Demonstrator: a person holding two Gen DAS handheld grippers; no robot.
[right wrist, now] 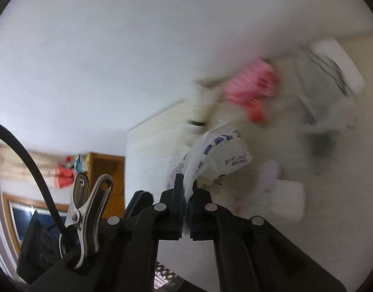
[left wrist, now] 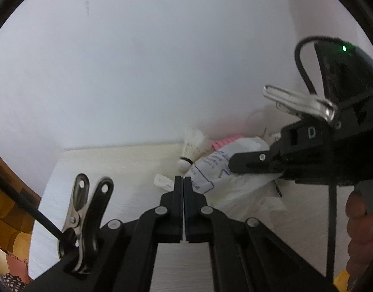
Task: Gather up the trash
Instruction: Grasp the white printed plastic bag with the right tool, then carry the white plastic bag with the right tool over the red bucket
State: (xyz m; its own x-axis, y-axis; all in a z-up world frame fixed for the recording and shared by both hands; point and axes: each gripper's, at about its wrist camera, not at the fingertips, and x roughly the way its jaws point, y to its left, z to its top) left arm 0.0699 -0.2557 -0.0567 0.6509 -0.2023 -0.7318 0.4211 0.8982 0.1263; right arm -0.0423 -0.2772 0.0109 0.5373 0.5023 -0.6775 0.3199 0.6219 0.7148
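Nearest in the left wrist view, the left gripper point(left wrist: 183, 182) has its fingers pressed together on nothing, low over the pale table point(left wrist: 113, 170). Beyond it the right gripper point(right wrist: 185, 185) pinches an edge of the thin white plastic wrapper with blue print point(right wrist: 218, 150), lifted above the tabletop. It looks feather-light, limp and slippery, so a pinch on a bunched fold should hold best. Further back lie a shuttlecock point(left wrist: 191, 148) and, blurred, probably pink packaging point(right wrist: 252, 90) against the wall
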